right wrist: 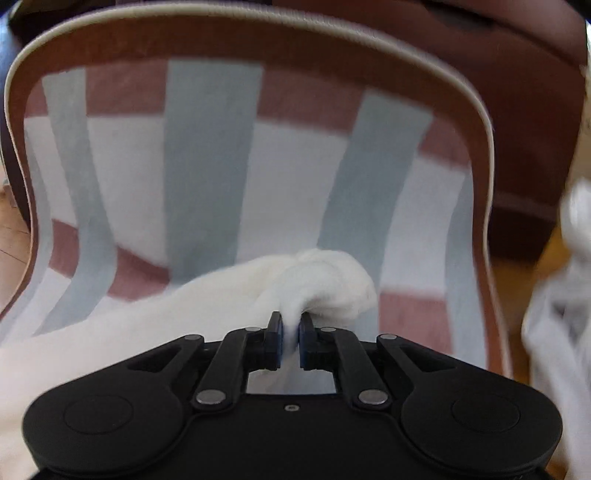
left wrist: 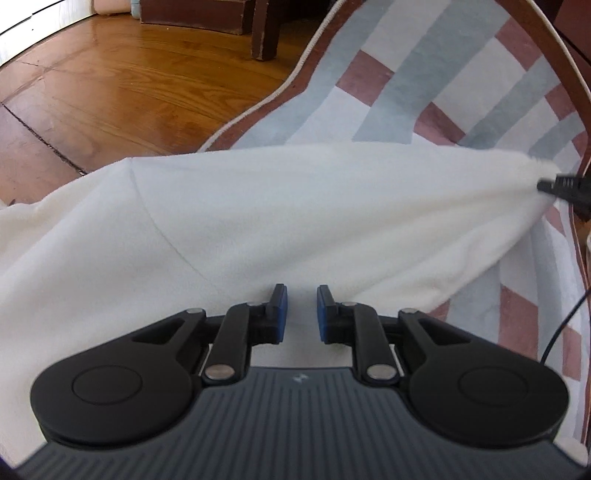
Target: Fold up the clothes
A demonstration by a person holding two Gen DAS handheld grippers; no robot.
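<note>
A white fleecy garment (left wrist: pixel 295 206) lies spread across a striped blanket (left wrist: pixel 406 85) with grey, white and rust-red blocks. My left gripper (left wrist: pixel 302 306) hovers over the garment's near part, its blue pads apart with nothing pinched between them. In the right wrist view my right gripper (right wrist: pixel 291 332) is shut on a bunched corner of the garment (right wrist: pixel 325 280), which puffs out beyond the pads. The right gripper's black tips (left wrist: pixel 557 186) also show at the far right of the left wrist view, pulling that corner taut.
The blanket (right wrist: pixel 207 166) sits on a brown cushioned surface with pale piping (right wrist: pixel 258 40). Wooden floor (left wrist: pixel 110 85) and a dark furniture leg (left wrist: pixel 264 33) lie beyond its left edge. A blurred white cloth (right wrist: pixel 569 277) hangs at the right. A thin black cable (left wrist: pixel 561 325) runs along the right side.
</note>
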